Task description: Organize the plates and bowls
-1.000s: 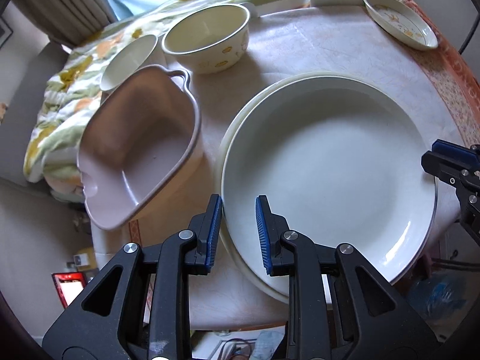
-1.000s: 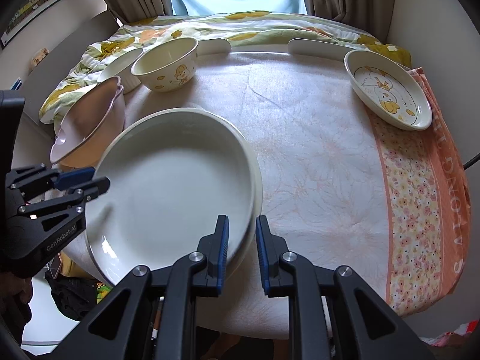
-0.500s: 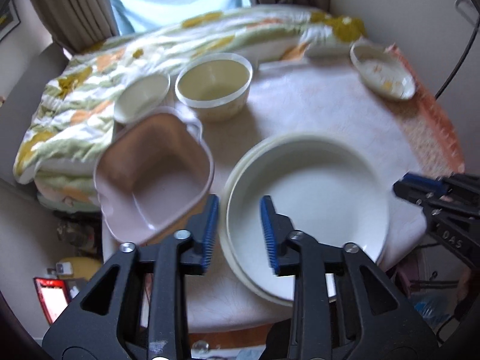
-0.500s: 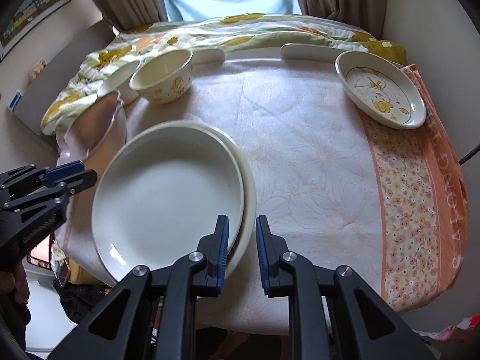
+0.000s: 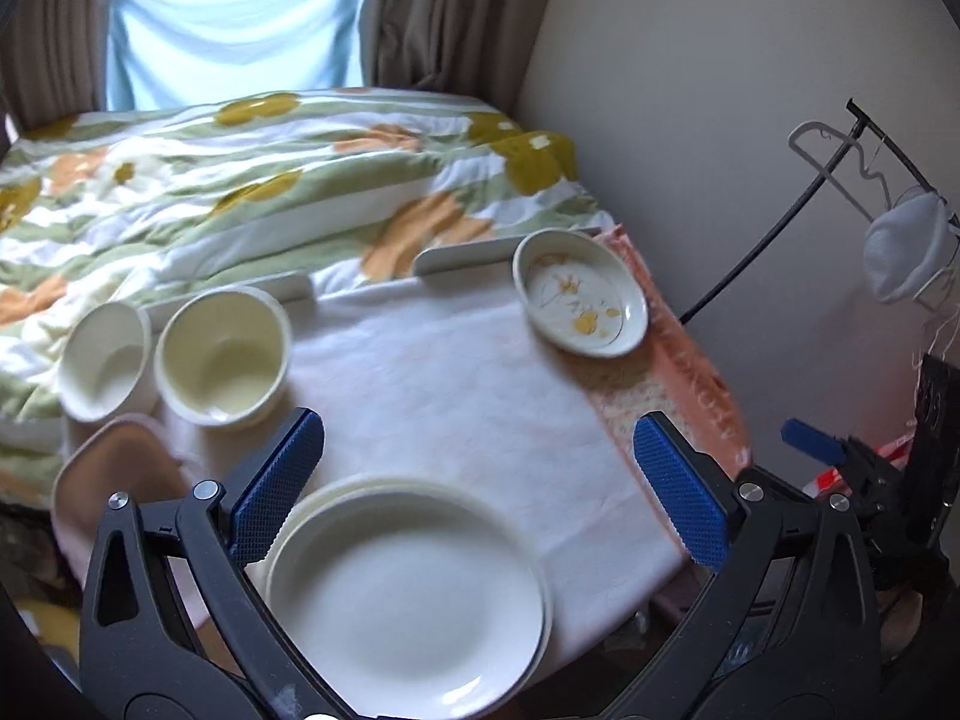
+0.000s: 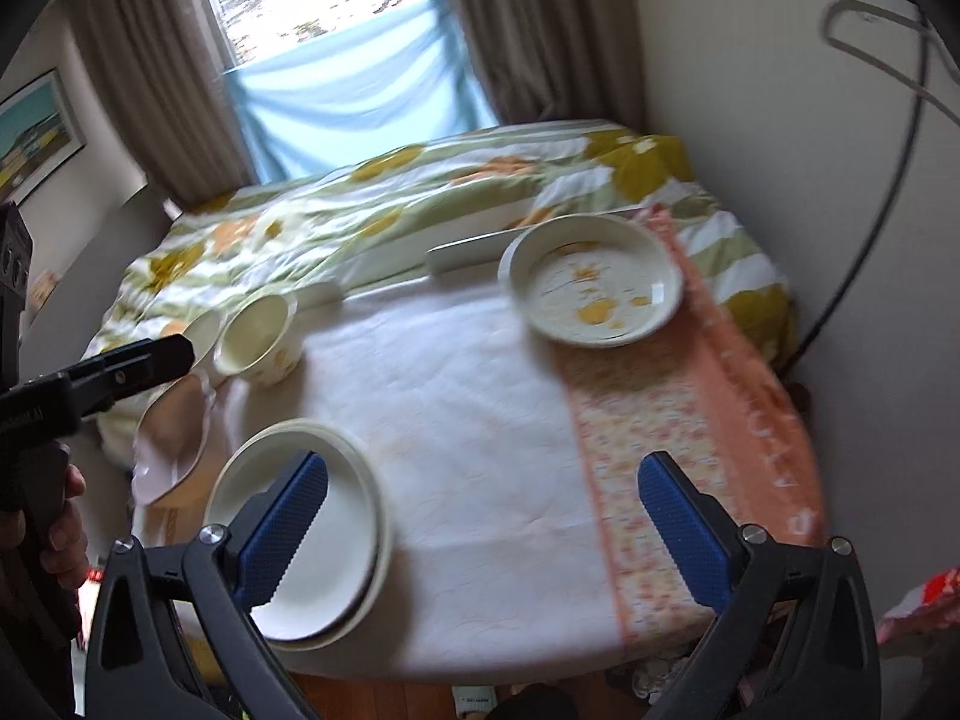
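- Far left, a small white bowl (image 5: 105, 363) sits touching the cream bowl (image 5: 222, 357); a pink handled dish (image 5: 114, 480) lies just in front of them.
- Left gripper (image 5: 477, 483): jaws have just been opening, now spread wide, nothing between them, hovering above the table.
- Two stacked white plates (image 5: 408, 600) rest at the table's near edge, the upper nested in the lower.
- Right gripper (image 6: 483, 516): jaws have just sprung wide too, empty.
- Far right, the duck-print dish (image 6: 591, 288) sits on the orange cloth border (image 6: 690, 420).
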Demonstrator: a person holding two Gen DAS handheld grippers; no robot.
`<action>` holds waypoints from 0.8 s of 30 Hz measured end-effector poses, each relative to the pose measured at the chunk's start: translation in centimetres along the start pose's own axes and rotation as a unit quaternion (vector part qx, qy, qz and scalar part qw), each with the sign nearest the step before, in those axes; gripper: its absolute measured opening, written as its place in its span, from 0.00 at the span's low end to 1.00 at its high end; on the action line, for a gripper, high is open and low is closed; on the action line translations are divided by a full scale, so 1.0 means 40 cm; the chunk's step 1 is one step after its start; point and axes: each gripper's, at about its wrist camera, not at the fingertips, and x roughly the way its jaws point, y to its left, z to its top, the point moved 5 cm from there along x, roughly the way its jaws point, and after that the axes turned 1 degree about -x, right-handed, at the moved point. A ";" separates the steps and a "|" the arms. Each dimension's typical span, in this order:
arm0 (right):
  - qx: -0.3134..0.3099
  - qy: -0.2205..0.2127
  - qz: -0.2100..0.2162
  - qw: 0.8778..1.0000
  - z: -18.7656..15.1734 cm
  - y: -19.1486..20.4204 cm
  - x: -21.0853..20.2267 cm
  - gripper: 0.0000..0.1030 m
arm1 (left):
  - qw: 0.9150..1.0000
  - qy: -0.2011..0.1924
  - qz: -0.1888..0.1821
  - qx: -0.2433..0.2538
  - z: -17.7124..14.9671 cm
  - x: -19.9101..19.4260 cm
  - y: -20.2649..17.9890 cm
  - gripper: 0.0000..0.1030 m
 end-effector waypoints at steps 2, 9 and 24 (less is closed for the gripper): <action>0.026 0.026 -0.015 0.999 0.012 -0.051 0.020 1.00 | 1.000 0.016 -0.004 0.016 0.035 0.052 -0.027 1.00; 0.102 0.025 -0.027 0.994 0.081 -0.167 0.117 1.00 | 0.995 0.058 -0.043 0.071 0.167 0.274 -0.124 1.00; 0.222 0.040 0.030 0.974 0.175 -0.314 0.439 0.53 | 0.974 0.187 -0.089 0.091 0.244 0.751 -0.173 0.71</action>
